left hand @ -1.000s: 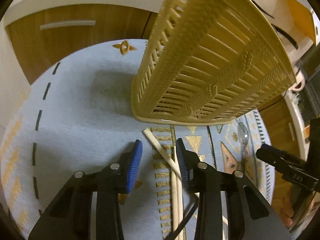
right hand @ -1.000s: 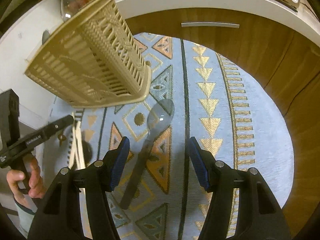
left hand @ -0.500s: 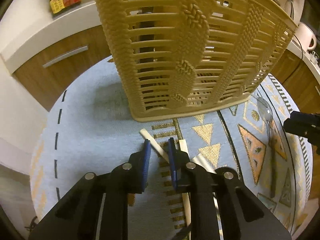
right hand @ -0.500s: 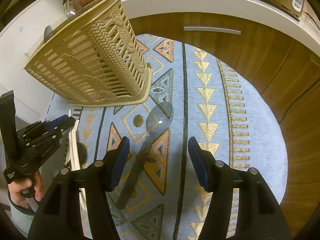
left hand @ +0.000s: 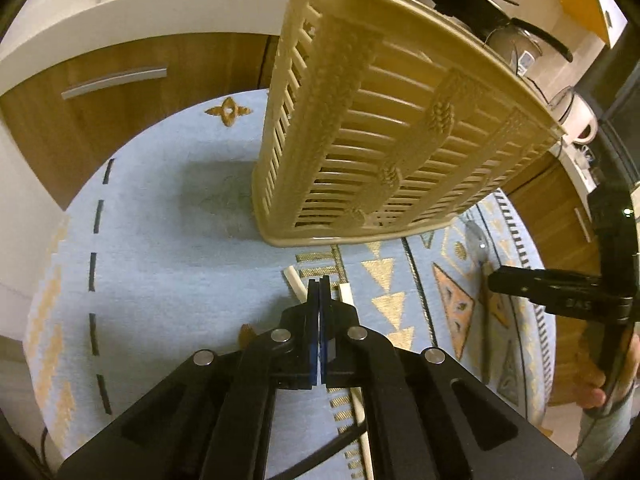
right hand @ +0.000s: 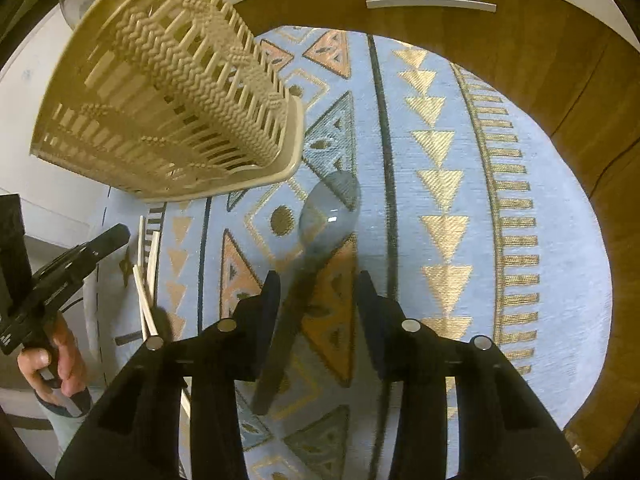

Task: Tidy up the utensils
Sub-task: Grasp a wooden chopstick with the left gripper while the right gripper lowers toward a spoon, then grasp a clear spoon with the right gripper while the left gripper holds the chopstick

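A beige slatted basket [left hand: 384, 132] stands on a blue patterned mat; it also shows in the right wrist view [right hand: 168, 92]. Pale wooden chopsticks [left hand: 294, 280] lie in front of it. My left gripper [left hand: 319, 292] is shut, its pads together right at the chopsticks; whether a stick is pinched between them I cannot tell. A clear grey plastic spoon [right hand: 328, 216] lies on the mat. My right gripper [right hand: 316, 292] is open, its fingers on either side of the spoon's handle. The chopsticks [right hand: 146, 264] show at the left there.
The mat [right hand: 440, 200] lies on a round wooden table. Wooden cabinet fronts with metal handles [right hand: 432, 3] and a white counter stand behind. A kettle and pans [left hand: 516, 40] sit on the counter beyond the basket.
My left gripper has closed from wide open to shut over the chopsticks. My right gripper has moved forward and down over the spoon handle, its jaws narrower.
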The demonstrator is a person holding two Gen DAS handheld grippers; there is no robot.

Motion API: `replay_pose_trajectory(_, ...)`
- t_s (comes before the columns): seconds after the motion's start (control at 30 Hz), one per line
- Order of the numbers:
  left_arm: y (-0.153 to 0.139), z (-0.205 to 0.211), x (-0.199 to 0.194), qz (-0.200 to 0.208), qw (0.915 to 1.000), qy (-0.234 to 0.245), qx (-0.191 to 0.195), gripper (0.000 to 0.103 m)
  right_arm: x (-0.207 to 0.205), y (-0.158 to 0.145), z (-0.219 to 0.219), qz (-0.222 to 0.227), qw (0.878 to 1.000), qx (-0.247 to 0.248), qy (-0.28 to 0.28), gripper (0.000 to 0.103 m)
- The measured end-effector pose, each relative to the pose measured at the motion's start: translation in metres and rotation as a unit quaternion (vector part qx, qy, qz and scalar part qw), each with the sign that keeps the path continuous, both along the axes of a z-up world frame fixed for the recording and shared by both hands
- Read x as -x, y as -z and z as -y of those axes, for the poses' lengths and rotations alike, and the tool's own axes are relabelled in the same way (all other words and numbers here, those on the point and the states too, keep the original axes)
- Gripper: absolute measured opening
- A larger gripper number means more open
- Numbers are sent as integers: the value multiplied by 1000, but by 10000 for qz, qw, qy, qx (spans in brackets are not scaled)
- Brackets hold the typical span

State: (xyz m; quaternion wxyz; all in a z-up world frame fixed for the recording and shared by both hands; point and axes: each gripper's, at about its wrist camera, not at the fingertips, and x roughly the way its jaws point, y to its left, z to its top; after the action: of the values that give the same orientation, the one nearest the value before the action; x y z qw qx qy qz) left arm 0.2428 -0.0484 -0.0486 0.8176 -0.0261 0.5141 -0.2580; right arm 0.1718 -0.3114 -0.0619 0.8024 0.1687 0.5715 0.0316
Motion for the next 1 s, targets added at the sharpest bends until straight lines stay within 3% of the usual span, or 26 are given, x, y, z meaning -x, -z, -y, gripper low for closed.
replay_pose_trajectory(0.17, 3, -12, 3, -243, 9994, -24, 242, 0, -11, -2, -16, -105, 9997, 236, 48, 36)
replay_pose_trajectory(0.27, 8, -13, 7, -290, 9994, 35, 205, 14, -16, -4, -35, -170, 9976, 674, -17, 36)
replay_pose_trajectory(0.33, 12, -8, 11, -301, 9993, 73, 199, 17, -18, -4, -47, -180, 9950, 974, -112, 36)
replay_pose_trajectory(0.43, 19, -3, 11, -274, 9996, -46, 106, 17, -18, -5, -62, -114, 9875, 1541, -302, 25)
replay_pose_trajectory(0.5, 21, 1, 10, -137, 9998, -101, -38, 17, -15, -6, -72, -101, 9868, 1539, -486, 13)
replay_pose_trajectory(0.77, 17, 35, 19, 78, 9948, 181, -1003, 10, 5, -9, -86, -97, 9813, 1704, -891, 10)
replay_pose_trajectory(0.83, 17, 41, 21, 77, 9951, 167, -971, 8, 8, -10, -89, -56, 9800, 1729, -985, 10)
replay_pose_trajectory(0.9, 15, 38, 22, 43, 9973, 190, -701, 2, 10, -10, -88, -13, 9804, 1667, -1052, 10)
replay_pose_trajectory(1.0, 8, 30, 30, 201, 9983, 262, -484, 2, 29, -4, -79, 76, 9819, 1502, -1148, 10)
